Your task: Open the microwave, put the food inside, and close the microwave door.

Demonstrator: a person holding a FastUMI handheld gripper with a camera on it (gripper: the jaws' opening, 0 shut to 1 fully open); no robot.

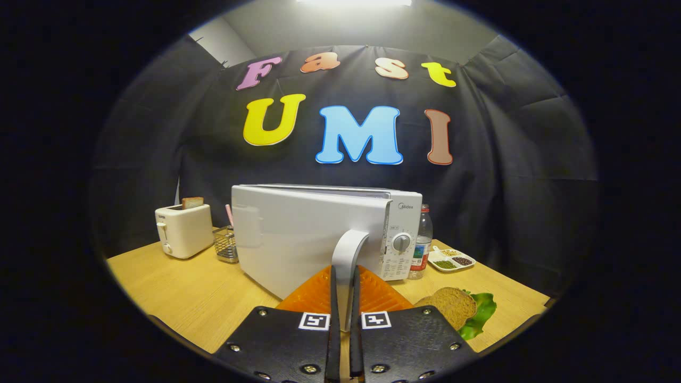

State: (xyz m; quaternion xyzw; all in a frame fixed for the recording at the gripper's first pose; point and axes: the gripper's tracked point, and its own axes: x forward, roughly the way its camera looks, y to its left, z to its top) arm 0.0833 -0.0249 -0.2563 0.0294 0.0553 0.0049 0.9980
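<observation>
Gripper [345,298] clamping handle [347,260] of Midea microwave [298,239], sitting on wood table [175,287]; sandwich [452,306] lying beside fingers.

A bright strip light [354,2] overhead lit my booth evenly; it blew out to white glare. The microwave [319,234] and table [175,292] stayed sharp, while straight lines bowed toward the rim and dimmed there.

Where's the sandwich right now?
In the gripper view, the sandwich lies on the table, just right of the fingers, in front of the microwave's control panel.
</observation>
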